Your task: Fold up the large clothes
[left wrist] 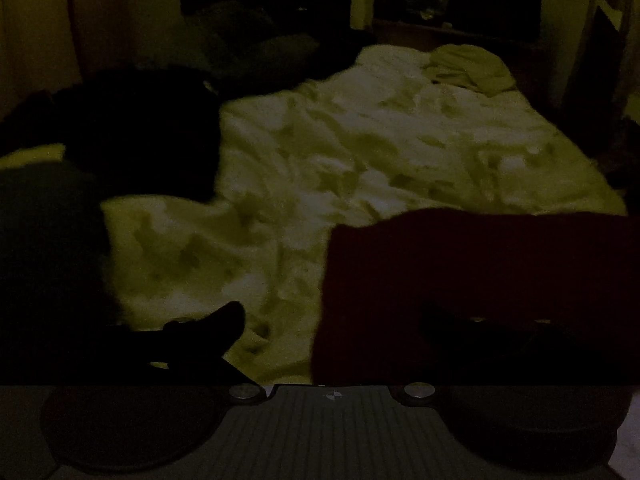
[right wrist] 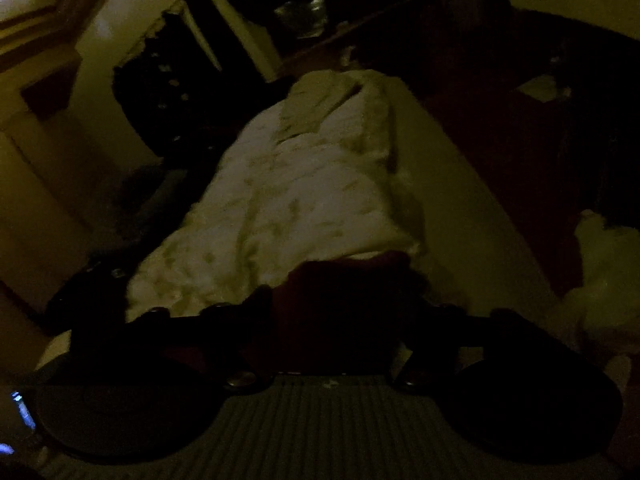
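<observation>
Dim room, grainy views. A dark red garment [left wrist: 480, 280] lies on the near part of the bed [left wrist: 360, 152], on a pale patterned cover, with its left edge running fairly straight down toward the left gripper [left wrist: 332, 320]. The shape reads as already squared by at least one fold, though in this light that is only a likely reading.

Left gripper: fingers spread, left finger [left wrist: 216, 328] bare over the cover, the other lost in or against the red cloth; whether it pinches the cloth I cannot tell.

Right gripper [right wrist: 332, 320]: fingers stand well apart, the red garment [right wrist: 344, 292] bunched between them. No pad visibly presses on it, so I judge it released.

Step in hand, by my judgement: between folds, cloth set down and a fresh hold being sought. The next move calls for finding a true edge or corner of the red cloth, not a bunched middle, and closing on it before lifting.

Room to move: a wide stretch of cover beyond the garment is free. A dark heap [left wrist: 140, 136] crowds the left side; a pale crumpled piece [left wrist: 468, 68] sits at the far end. The bed's right edge [right wrist: 460, 184] runs close beside the garment, so a fold is safer carried inward.
</observation>
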`<state>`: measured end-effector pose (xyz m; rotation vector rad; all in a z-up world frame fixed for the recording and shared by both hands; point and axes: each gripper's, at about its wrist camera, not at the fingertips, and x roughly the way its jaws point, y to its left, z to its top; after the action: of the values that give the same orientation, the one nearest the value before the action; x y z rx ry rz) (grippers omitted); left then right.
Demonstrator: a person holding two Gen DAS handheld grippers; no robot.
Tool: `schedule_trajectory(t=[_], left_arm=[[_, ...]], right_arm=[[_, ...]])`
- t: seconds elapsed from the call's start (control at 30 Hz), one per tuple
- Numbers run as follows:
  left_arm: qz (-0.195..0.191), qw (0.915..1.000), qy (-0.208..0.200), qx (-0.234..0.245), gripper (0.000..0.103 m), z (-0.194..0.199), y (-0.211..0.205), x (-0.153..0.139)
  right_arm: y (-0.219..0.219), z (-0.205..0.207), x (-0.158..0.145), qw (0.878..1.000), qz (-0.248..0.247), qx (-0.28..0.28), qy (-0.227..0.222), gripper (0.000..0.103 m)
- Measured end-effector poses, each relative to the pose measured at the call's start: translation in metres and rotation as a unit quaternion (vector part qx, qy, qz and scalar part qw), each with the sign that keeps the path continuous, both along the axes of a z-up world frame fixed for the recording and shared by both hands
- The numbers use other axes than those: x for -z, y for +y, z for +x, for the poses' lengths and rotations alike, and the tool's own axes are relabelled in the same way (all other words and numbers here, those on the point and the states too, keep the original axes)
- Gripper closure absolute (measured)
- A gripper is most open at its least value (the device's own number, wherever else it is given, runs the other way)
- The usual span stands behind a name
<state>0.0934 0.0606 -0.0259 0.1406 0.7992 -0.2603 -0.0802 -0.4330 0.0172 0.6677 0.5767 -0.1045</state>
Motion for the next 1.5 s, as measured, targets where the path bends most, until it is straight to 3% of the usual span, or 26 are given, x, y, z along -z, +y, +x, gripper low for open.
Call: schedule_trajectory(t=[0.17,0.33,0.4,0.47,0.6,0.67,0.7,0.8,0.9,1.0,1.13,1.2,1.27,1.3,1.37,1.4,1.47,1.5], left_arm=[[-0.04,0.9989,0.015,0.02,0.0,0.001,0.007,-0.005],[-0.074,0.9949,0.039,0.056,0.0,0.013,0.014,0.002],[-0.126,0.9875,0.081,0.048,0.0,0.025,0.026,0.011],[-0.183,0.9737,0.127,0.047,0.0,0.036,0.034,0.021],[-0.155,0.9799,0.113,0.056,0.0,0.027,0.026,0.019],[-0.15,0.9812,0.107,0.059,0.013,0.021,0.025,0.015],[-0.152,0.981,0.104,0.061,0.029,0.017,0.026,0.012],[-0.162,0.9798,0.098,0.064,0.037,0.01,0.035,0.004],[-0.181,0.9765,0.095,0.068,0.038,0.003,0.048,-0.007],[-0.192,0.9744,0.087,0.077,0.037,-0.006,0.058,-0.019],[-0.184,0.9739,0.098,0.09,0.038,-0.015,0.063,-0.015],[-0.154,0.9779,0.099,0.1,0.036,-0.017,0.06,-0.004],[-0.127,0.983,0.092,0.095,0.03,-0.018,0.053,0.002],[-0.12,0.9848,0.085,0.091,0.019,-0.018,0.05,0.001],[-0.137,0.9847,0.079,0.074,0.003,-0.016,0.05,-0.005],[-0.141,0.9844,0.077,0.071,0.0,-0.017,0.05,-0.009],[-0.139,0.9866,0.053,0.067,0.0,-0.024,0.045,-0.023],[-0.132,0.9883,0.038,0.067,0.0,-0.028,0.041,-0.03]], right_arm=[[0.011,0.001,-0.007,1.0,-0.017,-0.022,-0.015,0.052],[0.025,0.002,-0.014,0.997,-0.055,-0.05,-0.022,0.053],[0.023,0.004,-0.012,0.998,-0.046,-0.048,-0.019,0.057],[0.021,0.005,-0.01,0.998,-0.037,-0.047,-0.017,0.059],[0.019,0.005,-0.005,0.999,-0.026,-0.045,-0.012,0.064],[0.019,0.004,-0.004,0.999,-0.026,-0.044,-0.013,0.065],[0.018,0.002,-0.004,0.999,-0.025,-0.043,-0.016,0.068],[0.015,-0.003,-0.004,0.998,-0.001,-0.034,-0.044,0.078],[0.003,-0.014,-0.006,0.995,0.046,-0.03,-0.088,0.083],[-0.001,-0.03,-0.01,0.991,0.061,-0.039,-0.113,0.085],[-0.009,-0.062,-0.002,0.987,0.095,-0.027,-0.126,0.087],[-0.017,-0.077,0.014,0.983,0.129,-0.007,-0.127,0.087],[-0.019,-0.084,0.035,0.984,0.141,0.005,-0.106,0.087],[-0.018,-0.084,0.041,0.986,0.138,0.001,-0.094,0.087],[-0.013,-0.086,0.039,0.988,0.12,-0.004,-0.101,0.083],[-0.011,-0.086,0.031,0.989,0.1,-0.006,-0.105,0.08],[-0.001,-0.084,0.01,0.993,0.034,-0.013,-0.11,0.06],[0.005,-0.084,0.0,0.994,-0.004,-0.014,-0.111,0.043]])
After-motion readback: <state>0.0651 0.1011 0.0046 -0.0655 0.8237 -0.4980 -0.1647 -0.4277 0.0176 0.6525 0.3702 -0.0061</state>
